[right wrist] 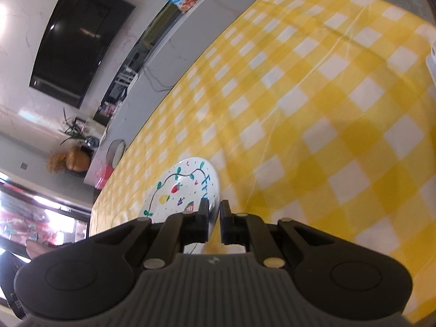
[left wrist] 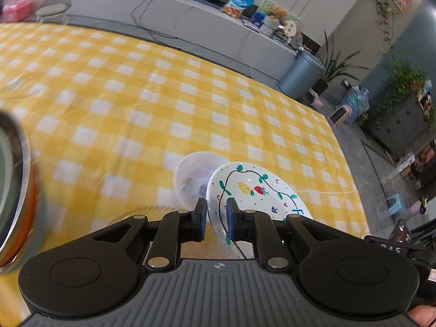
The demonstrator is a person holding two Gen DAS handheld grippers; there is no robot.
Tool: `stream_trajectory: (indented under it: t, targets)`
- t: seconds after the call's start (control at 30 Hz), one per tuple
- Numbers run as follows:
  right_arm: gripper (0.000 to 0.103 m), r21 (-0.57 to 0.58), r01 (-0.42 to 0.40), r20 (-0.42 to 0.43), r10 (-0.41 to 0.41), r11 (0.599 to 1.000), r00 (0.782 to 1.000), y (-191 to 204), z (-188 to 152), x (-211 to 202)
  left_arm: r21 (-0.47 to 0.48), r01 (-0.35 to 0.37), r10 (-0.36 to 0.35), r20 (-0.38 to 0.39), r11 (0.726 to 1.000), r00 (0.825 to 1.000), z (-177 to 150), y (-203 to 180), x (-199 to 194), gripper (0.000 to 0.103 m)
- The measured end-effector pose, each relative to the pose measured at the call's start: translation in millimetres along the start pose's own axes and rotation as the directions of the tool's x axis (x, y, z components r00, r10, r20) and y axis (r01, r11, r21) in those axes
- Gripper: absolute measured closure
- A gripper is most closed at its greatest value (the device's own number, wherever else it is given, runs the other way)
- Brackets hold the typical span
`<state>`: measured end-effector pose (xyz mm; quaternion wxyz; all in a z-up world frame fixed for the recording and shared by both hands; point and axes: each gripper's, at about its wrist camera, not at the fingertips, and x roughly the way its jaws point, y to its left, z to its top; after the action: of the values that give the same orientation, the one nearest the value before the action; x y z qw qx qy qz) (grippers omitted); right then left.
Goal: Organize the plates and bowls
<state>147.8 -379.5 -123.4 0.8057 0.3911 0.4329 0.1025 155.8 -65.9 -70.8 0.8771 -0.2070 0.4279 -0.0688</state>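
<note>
Each pair of tongs is clamped on the rim of a fruit-painted plate, the left tongs (left wrist: 215, 219) on one plate (left wrist: 245, 188) above the tabletop (left wrist: 136, 95) with a bowl (left wrist: 190, 174) just beyond it, the right tongs (right wrist: 214, 222) on another plate (right wrist: 182, 188), both likely stiff, slick and breakable, so the rim is the place to grip.
</note>
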Motion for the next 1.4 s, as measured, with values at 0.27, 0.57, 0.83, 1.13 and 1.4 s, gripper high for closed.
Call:
stream_trajectory:
  t: [0.27,0.57,0.83,1.13,1.4]
  targets:
    - [0.097,-0.075,-0.004,-0.039,0.001,0.997,0.999,22,-25,3,-0.046,-0.031,0.033,0.031,0.998,0.999,-21,21,-32,0.087]
    - [0.096,-0.146,0.002,-0.097,-0.017,0.989,0.995,37,-53,12,-0.102,-0.054,0.058,0.043,0.993,0.997,-39,51,-50,0.087]
    - [0.096,-0.182,0.034,-0.126,-0.058,0.983,0.990,44,-59,24,-0.109,-0.076,0.079,0.031,0.991,0.996,-50,63,-46,0.087]
    - [0.095,-0.237,0.047,-0.152,-0.085,0.970,0.985,56,-66,35,-0.103,-0.114,0.118,0.034,0.988,0.992,-54,71,-47,0.087]
    - [0.094,-0.276,0.077,-0.153,-0.123,0.958,0.980,59,-70,41,-0.059,-0.141,0.144,0.041,0.988,0.989,-55,68,-42,0.087]
